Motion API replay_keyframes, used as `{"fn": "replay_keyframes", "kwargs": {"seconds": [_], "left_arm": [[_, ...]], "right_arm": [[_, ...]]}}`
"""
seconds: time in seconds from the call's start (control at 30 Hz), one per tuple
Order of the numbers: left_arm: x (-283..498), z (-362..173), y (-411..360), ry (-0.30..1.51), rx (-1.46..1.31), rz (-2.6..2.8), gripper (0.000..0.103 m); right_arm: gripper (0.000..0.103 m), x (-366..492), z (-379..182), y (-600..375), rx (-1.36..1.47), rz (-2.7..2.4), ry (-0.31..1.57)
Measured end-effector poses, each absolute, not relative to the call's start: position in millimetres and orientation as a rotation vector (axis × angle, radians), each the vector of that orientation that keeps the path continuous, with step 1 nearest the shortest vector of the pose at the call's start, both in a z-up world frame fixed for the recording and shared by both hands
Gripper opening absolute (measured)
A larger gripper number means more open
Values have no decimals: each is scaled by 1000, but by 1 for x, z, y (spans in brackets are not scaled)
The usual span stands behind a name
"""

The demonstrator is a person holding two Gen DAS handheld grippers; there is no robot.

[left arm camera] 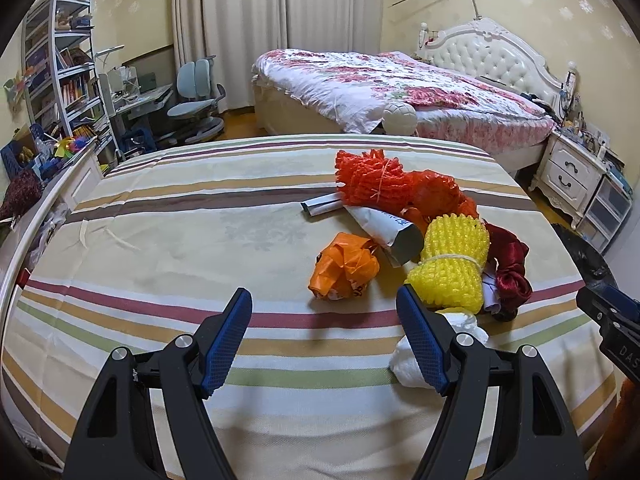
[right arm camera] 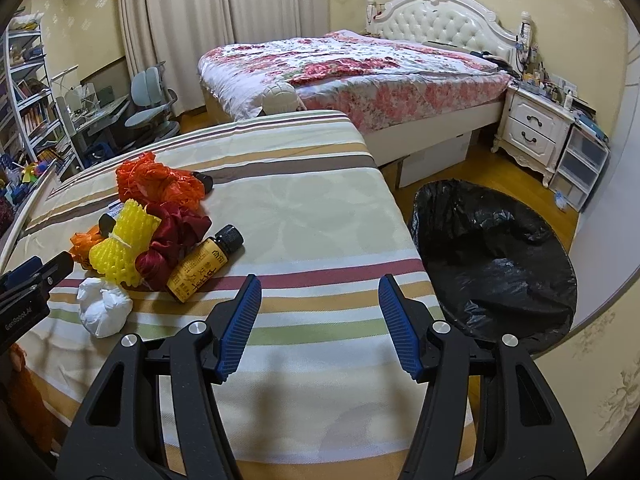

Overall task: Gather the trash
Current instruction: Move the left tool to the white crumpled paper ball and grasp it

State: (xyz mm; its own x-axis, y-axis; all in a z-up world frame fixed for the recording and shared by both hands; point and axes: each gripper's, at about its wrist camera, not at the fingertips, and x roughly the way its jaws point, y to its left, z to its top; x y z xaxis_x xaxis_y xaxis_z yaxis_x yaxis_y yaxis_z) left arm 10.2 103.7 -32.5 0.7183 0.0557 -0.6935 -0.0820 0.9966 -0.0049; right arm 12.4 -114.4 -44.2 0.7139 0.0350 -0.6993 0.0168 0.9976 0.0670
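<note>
Both grippers, left [left arm camera: 324, 312] and right [right arm camera: 320, 300], hang half-open and empty; grabbing the glass-looking brown bottle [right arm camera: 206, 264] carelessly might roll it off the bed [right arm camera: 320, 208].

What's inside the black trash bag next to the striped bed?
The black trash bag hangs open beside the striped bed, and only its crumpled black lining shows inside, with no trash visible. Its bottom is dark and folded over, so anything lying there is hidden.
</note>
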Motion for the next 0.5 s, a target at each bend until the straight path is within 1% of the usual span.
{"fn": "replay_keyframes", "kwargs": {"seconds": [0.17,0.33,0.5], "left_arm": [[1,-30,99,765,-42,53,73],[-5,-28,80,749,-20,8,78],[-6,-35,64,766,9,-29,81]], "right_arm": [[59,9,-45,-111,66,9,780],[59,1,-45,-113,66,6,774],[59,-3,-45,-117,70,3,777]]}}
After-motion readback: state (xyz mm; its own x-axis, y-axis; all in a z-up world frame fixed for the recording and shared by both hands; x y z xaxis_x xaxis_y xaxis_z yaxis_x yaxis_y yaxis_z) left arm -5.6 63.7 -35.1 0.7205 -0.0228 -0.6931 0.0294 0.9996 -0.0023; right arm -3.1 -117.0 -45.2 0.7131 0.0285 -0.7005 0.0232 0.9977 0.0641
